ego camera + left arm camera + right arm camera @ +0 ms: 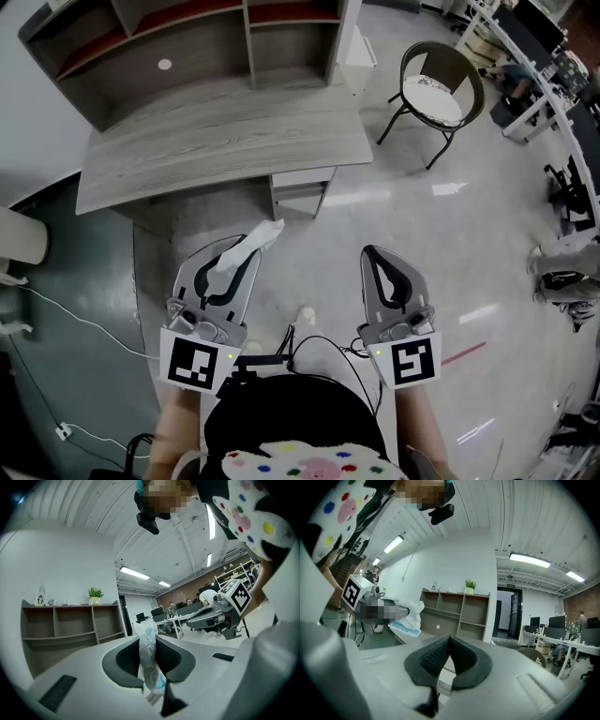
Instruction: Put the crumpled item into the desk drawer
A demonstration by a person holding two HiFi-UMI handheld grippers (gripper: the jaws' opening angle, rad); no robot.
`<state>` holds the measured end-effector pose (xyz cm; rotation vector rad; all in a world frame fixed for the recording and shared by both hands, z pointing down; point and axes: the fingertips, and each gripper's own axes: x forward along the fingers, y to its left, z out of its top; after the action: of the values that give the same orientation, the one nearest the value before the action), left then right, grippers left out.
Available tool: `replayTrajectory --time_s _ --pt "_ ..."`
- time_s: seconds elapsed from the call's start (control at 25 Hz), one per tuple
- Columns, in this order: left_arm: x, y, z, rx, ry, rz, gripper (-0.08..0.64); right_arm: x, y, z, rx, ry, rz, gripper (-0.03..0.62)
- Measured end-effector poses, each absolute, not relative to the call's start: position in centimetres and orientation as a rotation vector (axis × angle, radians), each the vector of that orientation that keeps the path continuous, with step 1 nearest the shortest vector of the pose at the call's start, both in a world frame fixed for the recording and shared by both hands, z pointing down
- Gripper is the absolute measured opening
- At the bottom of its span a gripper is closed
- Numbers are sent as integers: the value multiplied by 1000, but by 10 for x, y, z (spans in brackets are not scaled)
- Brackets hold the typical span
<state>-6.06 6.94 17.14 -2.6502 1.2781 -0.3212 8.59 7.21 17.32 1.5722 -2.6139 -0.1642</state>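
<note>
The crumpled item (262, 233), a white wrapper with blue print, sticks out forward from my left gripper (238, 251), which is shut on it. In the left gripper view the crumpled item (151, 671) stands upright, pinched between the dark pads. My right gripper (369, 253) is shut and holds nothing; its pads (440, 656) meet in a closed V. Both grippers hang low over the floor, a short way in front of the grey desk (216, 141). Under the desk's right end, just ahead of the grippers, is the white drawer unit (302, 190).
A shelf hutch (187, 37) stands on the back of the desk. A round chair (436, 94) stands to the right. A white cable (75, 319) runs across the dark floor at left. Office desks and people are far off in the gripper views.
</note>
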Motion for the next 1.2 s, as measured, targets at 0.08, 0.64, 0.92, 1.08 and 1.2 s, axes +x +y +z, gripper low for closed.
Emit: replayTrajectory --time_s 0.08,0.64,0.92,1.08,1.2 --pt "-53 65 174 -2641 1302 -335 61 93 65 177 1550 -2634 -150 9" --pt "-29 48 182 -2598 1436 -412 61 120 35 193 1411 -2709 -81 9" --pt "-25 34 204 -2642 1436 -426 61 123 23 212 1419 -2691 -31 9" --pt "-21 22 220 -2667 1421 -437 61 129 14 222 1447 -2676 6 9" --pt "-21 13 233 -2676 1401 -454 61 131 7 237 1453 -2665 42 9"
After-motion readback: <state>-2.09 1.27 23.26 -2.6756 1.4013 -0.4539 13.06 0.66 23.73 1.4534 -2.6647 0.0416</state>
